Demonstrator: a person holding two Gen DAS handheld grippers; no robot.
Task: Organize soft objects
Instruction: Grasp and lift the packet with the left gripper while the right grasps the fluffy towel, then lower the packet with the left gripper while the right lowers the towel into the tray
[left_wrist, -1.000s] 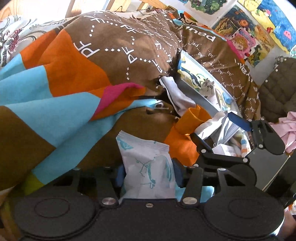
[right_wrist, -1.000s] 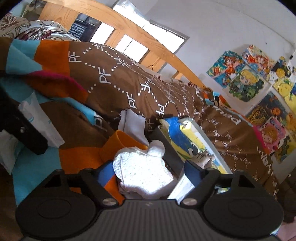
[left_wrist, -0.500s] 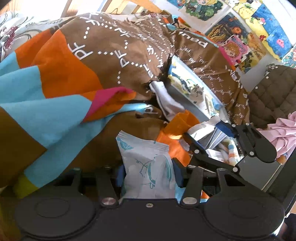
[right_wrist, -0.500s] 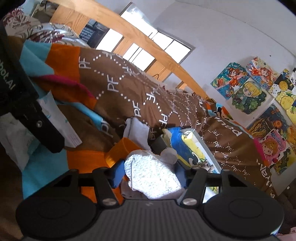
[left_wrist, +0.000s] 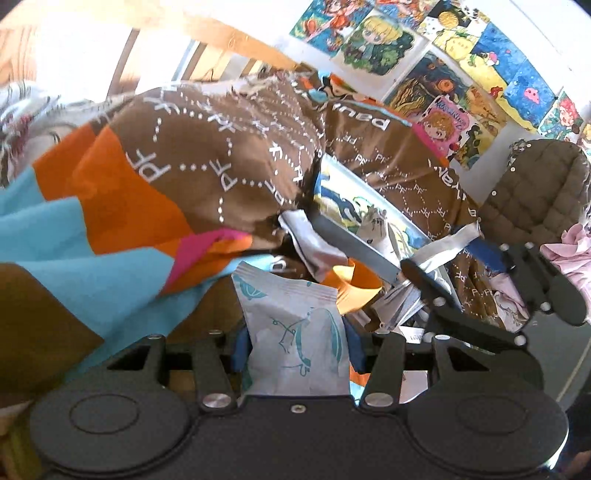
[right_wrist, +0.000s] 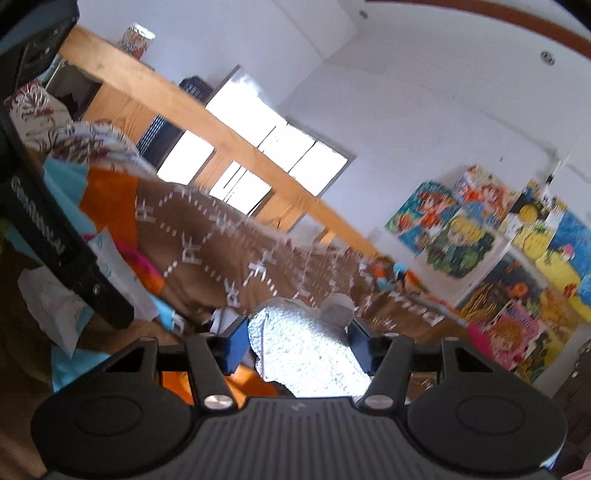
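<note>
change: both views are tilted up more than one second ago; the right view now shows more wall and window, and it is blurred.
left tool (left_wrist: 295, 345): closed on the white packet (left_wrist: 295, 332), blue pads pressing its two sides.
white packet: smooth crinkled wrapper with teal drawing and a serrated top edge, standing upright above the bed cover (left_wrist: 184, 155).
right tool (right_wrist: 295, 345): closed on the white towel (right_wrist: 306, 350), a rough looped cloth, bunched.
bed cover: soft, folded, in brown, orange and light blue patches with white dotted lines.
edges: a flat picture book (left_wrist: 362, 214) with a hard grey edge lies on the cover, near the right tool in the left view.
open room: the wooden bed rail (right_wrist: 207, 110) crosses behind; above the cover there is free space.
</note>
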